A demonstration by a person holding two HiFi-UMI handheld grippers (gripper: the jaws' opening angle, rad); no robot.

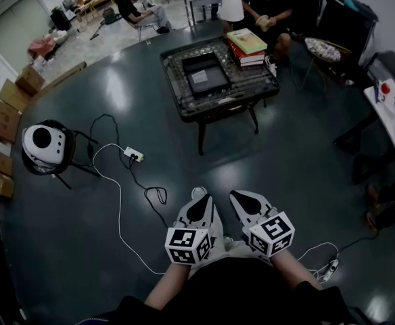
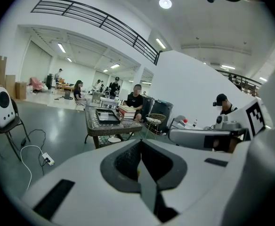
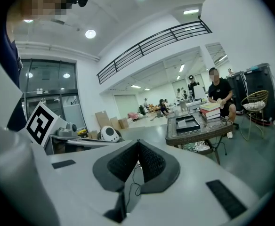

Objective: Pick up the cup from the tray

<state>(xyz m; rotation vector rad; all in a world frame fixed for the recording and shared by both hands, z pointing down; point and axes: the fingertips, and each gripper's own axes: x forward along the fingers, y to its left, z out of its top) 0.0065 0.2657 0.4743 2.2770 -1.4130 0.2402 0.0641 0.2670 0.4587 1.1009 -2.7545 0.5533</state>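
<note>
Both grippers held low and close together in front of the person, side by side, marker cubes toward the body. Left gripper (image 1: 199,196): jaws fully together, dark pads meeting at the tips, nothing between them; its own view (image 2: 141,141) confirms. Right gripper (image 1: 242,197): likewise closed tip to tip and empty (image 3: 138,143). The cup (image 1: 199,77) is well ahead of both grippers, across a stretch of bare dark floor, inside a black rectangular tray (image 1: 210,62) on a low wicker-edged table (image 1: 184,107). From here it shows only as a small pale grey patch against the tray's dark bottom, toward the tray's nearer half; shape, rim and any handle too small to tell. From the left gripper the tray (image 2: 107,117) sits ahead and a little left of the jaw tips, the pale patch (image 2: 104,115) just visible; from the right gripper the tray (image 3: 189,124) lies ahead and to the right. A stack of books (image 1: 246,45) stands on the table right of the tray, a seated person (image 1: 268,5) beyond it. Power strip (image 1: 133,155) with white cable on the floor left of the left gripper.
</note>
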